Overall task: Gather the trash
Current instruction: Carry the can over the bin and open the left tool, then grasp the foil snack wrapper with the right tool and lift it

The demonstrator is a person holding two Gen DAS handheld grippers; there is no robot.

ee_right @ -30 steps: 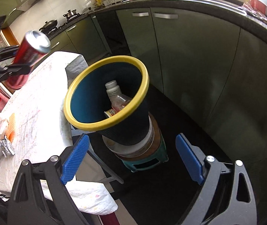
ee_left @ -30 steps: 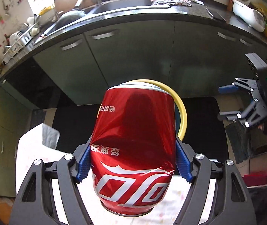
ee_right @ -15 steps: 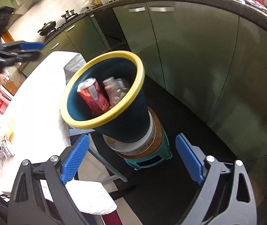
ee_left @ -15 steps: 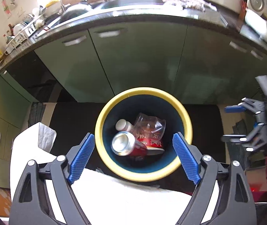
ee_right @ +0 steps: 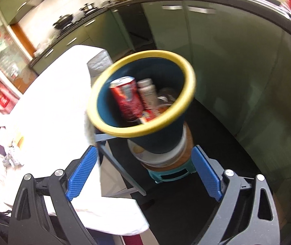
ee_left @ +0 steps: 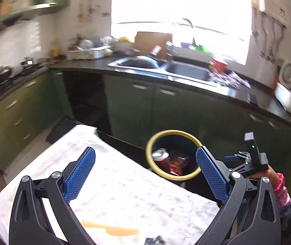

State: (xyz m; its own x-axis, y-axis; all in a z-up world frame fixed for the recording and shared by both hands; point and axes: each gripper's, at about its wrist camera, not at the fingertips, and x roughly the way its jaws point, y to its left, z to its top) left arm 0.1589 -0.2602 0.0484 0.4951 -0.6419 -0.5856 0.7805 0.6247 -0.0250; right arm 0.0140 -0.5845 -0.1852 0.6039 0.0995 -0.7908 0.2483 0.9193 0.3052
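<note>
- Trash is sitting in two places at this moment: a red soda can (ee_right: 126, 97) and a pale bottle (ee_right: 147, 94) are lying inside the yellow-rimmed bin (ee_right: 188, 75), while a small heap of wrappers (ee_right: 11, 156) is waiting on the left part of the cloth-covered desk (ee_right: 53, 94).
- Left tongs (ee_left: 145, 175) are hanging over the desk with nothing between the blue pads (ee_left: 80, 171); the jaws are opening wide.
- Right tongs (ee_right: 144, 171) are standing apart and empty as well, pointing down at the bin and the teal stool (ee_right: 172, 176) under it.
- By my reading, the drop is finished and the step in hand is going for the next piece.
- Doing it well is probably meaning these things:
  - keeping the left tongs spread wide until the pads are sitting on both sides of one wrapper, since thin, flat scraps are likely slipping out of a half-closed grip;
  - coming down steeply so one pad is sliding under the scrap without bunching up the cloth;
  - picking one item at a time from the heap;
  - holding the right tongs clear of the bin's mouth so the two hands are not crossing.
- A brownish stain or scrap (ee_left: 112, 229) is lying at the near edge of the desk; blur is hiding which it is.
</note>
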